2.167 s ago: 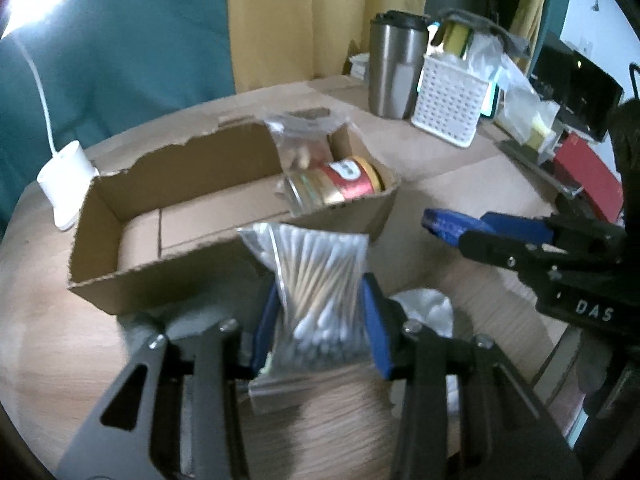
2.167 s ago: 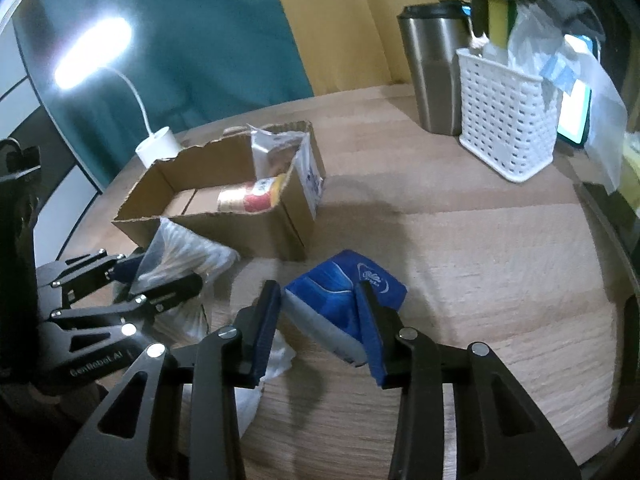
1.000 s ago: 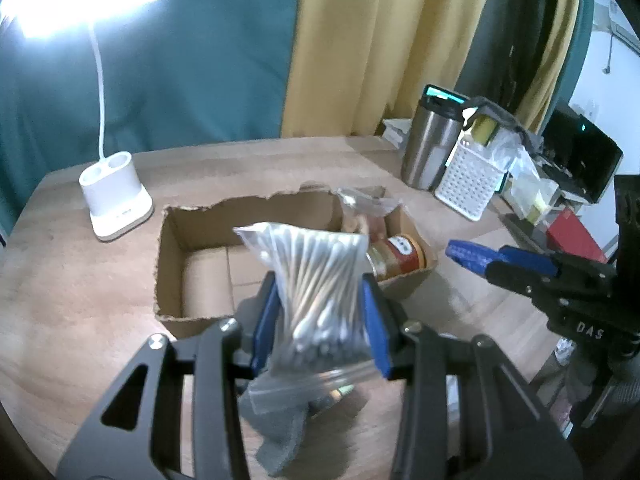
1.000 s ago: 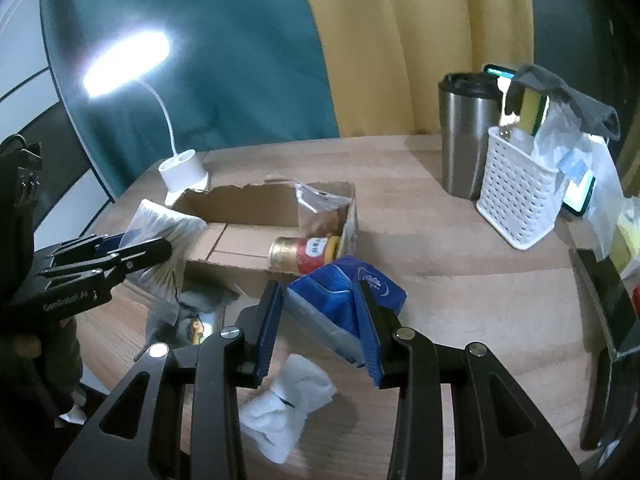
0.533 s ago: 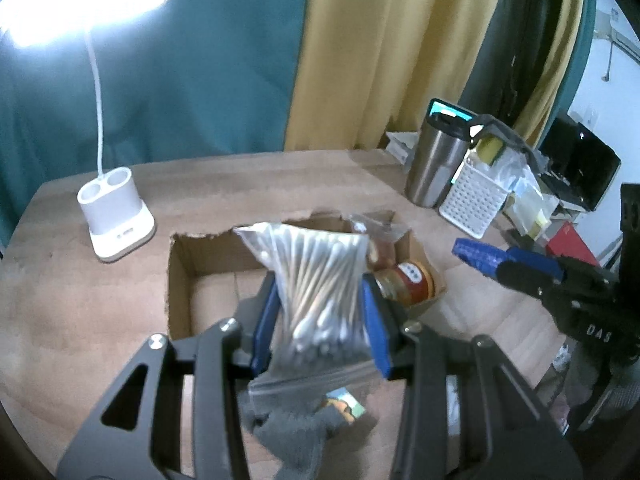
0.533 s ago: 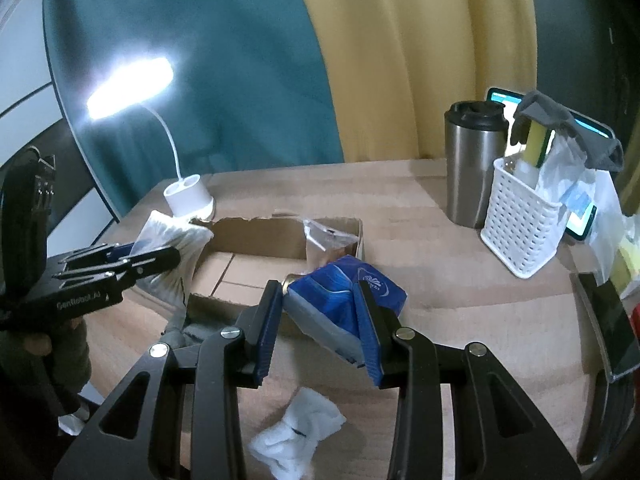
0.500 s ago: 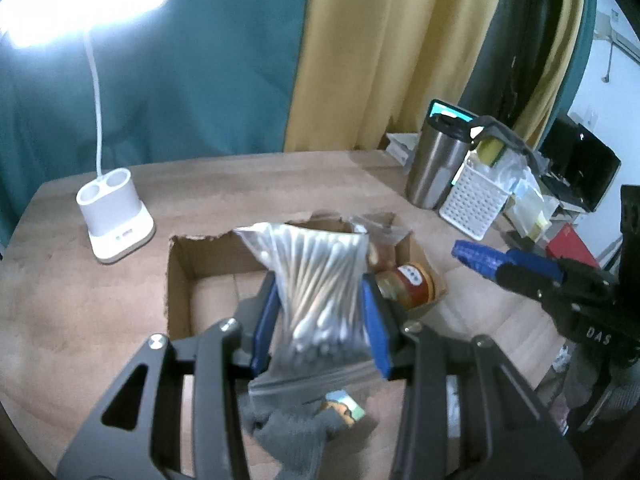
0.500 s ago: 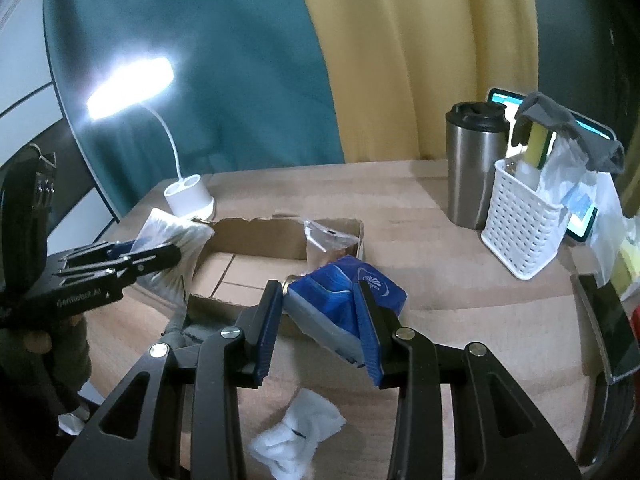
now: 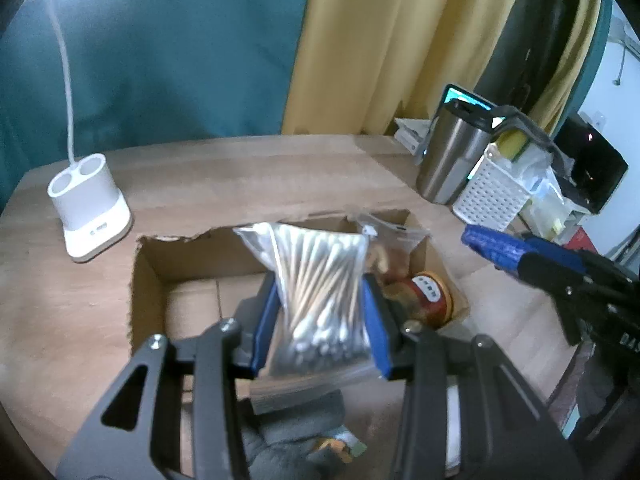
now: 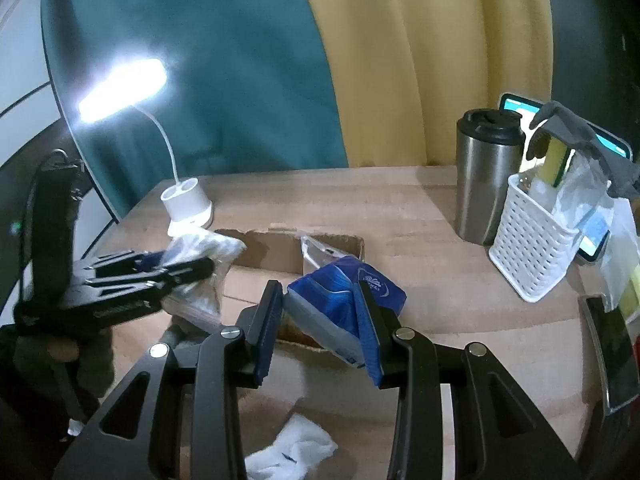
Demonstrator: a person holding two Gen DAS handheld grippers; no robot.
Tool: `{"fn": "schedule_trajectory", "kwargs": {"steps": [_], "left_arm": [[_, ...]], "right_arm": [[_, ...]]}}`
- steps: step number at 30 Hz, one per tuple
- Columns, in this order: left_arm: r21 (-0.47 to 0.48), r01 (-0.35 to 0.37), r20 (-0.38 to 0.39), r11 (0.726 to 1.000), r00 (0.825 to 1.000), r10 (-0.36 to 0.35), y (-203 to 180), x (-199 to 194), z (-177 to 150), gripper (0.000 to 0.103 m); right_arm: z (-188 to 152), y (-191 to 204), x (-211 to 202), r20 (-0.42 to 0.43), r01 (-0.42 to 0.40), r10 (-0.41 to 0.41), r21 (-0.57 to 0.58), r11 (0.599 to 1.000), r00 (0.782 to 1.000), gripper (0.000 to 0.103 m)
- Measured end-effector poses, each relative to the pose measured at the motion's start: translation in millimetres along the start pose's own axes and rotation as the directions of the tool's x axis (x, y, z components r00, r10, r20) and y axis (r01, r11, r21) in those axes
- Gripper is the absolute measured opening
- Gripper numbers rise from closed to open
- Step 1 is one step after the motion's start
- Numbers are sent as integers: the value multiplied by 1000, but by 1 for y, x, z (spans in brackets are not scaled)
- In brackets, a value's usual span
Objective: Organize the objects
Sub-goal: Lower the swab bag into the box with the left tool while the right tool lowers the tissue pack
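gripping an upright swab bag [image 9: 320, 292], left tongs [image 9: 320, 320]; right tongs [image 10: 320, 328] clamp tissues [image 10: 344, 300].

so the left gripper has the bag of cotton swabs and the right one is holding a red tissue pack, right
Not quite: the tissue pack in the right gripper is blue, as the right wrist view shows. The left gripper does hold the bag of cotton swabs.

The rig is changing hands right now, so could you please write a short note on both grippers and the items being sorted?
Left gripper: shut on the bag of cotton swabs, above the cardboard box.
Right gripper: shut on the blue tissue pack, above the box's near edge.
Done: red-labelled jar and a small clear bag are in the box.
Left: release both held items into the box; white wad and grey cloth lie on the table.
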State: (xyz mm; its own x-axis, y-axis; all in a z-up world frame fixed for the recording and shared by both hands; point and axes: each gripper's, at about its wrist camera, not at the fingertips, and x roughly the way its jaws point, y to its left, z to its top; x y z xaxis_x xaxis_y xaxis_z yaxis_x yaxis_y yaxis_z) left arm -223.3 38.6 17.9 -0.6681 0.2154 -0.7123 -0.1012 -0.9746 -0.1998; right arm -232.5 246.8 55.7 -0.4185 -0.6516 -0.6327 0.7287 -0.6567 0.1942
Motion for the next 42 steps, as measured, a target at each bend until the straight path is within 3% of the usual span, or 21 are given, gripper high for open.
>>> {"fn": "schedule_trajectory", "kwargs": {"steps": [13,25,29,42], "left_arm": [[-44,1,-100,999,995,-6,-1,52,-5,41],[-80,14,-206,997,978,-30,-5,78,-14,45],[-70,44,-184,997,981,-56,-8,72,-13,59],[-8,-36,-54,999,998,36,0,29,-11,59]], "right_arm": [[5,-10,19,-25,-13,13,9,1000,1000,39],[6,-15,26,-41,-10,11,18,1000,999,39],[6,-14,27,-41,-10,10,16,1000,999,39],[9,5,35,-58,-16,15,-17,1000,998,39]]}}
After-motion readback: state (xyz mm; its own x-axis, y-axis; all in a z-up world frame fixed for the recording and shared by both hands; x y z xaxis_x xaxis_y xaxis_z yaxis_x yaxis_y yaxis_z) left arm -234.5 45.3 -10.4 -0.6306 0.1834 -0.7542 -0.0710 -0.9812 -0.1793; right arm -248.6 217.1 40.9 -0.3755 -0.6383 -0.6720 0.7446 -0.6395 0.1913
